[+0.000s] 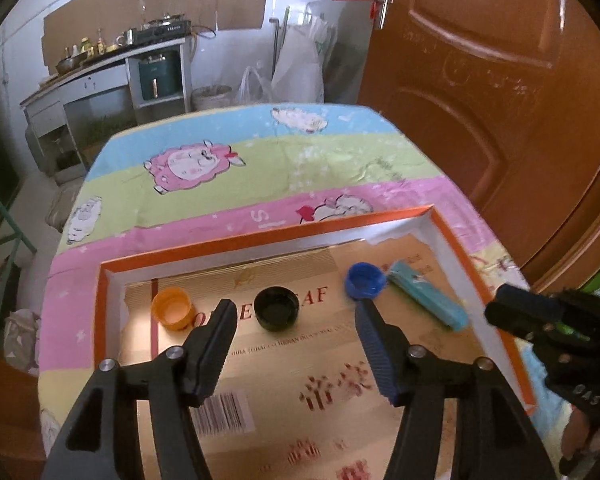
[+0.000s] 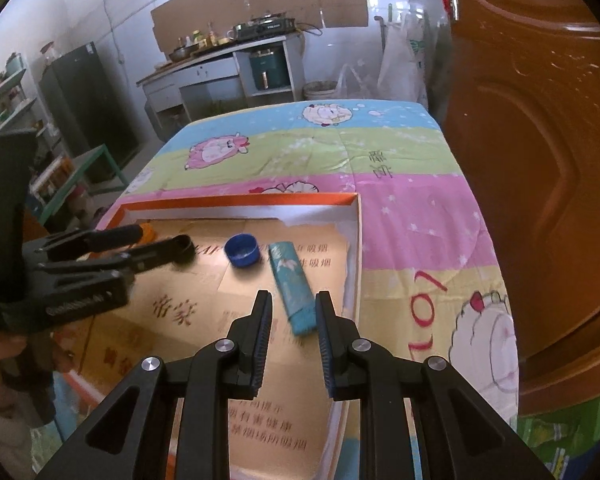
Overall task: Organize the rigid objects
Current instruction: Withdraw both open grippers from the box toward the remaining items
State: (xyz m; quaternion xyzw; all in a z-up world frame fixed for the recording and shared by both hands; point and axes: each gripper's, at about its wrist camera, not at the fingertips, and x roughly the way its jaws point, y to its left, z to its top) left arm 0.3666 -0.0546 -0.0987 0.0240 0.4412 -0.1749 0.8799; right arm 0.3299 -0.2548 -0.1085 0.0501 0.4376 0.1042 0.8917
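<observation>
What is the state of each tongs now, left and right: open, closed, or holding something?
Left tongs: open, holding nothing, above the black cap.
Right tongs: open, holding nothing, fingers on either side of the teal lighter.

Bare cardboard lies between the black cap [image 1: 276, 307] and the blue cap [image 1: 365, 281]; the teal lighter [image 2: 292, 293] and the tray's orange rim [image 2: 240, 201] crowd the right side.
</observation>
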